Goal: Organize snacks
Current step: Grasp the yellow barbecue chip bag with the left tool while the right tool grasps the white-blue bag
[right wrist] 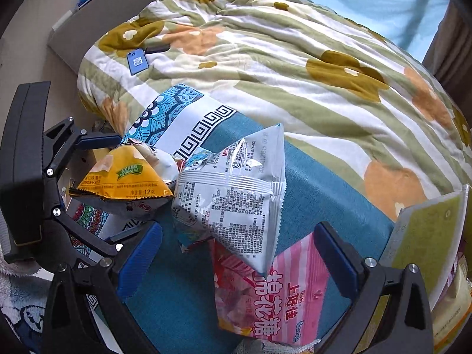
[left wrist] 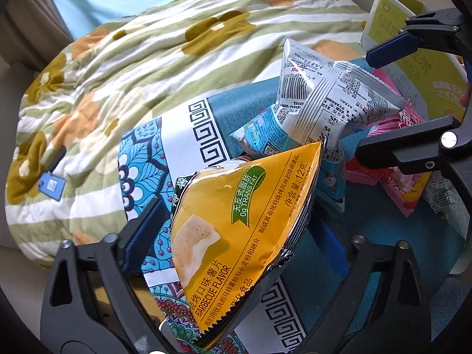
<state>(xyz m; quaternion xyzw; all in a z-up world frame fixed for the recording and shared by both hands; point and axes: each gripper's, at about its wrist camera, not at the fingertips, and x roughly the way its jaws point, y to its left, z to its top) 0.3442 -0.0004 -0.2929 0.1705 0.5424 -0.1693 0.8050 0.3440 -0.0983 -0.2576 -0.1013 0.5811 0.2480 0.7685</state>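
The left gripper (left wrist: 233, 236) is pinching the yellow chip bag (left wrist: 236, 236) near the cloth's (right wrist: 324, 183) patterned edge, while the right gripper (right wrist: 236, 256) is spread over the pink bag (right wrist: 265, 303), so it probably must close next.

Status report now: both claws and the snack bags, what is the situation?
Left claw around yellow chip bag, grip unconfirmed. Right claw open over pink candy bag. Silver bag overlaps pink one, partly in the way.
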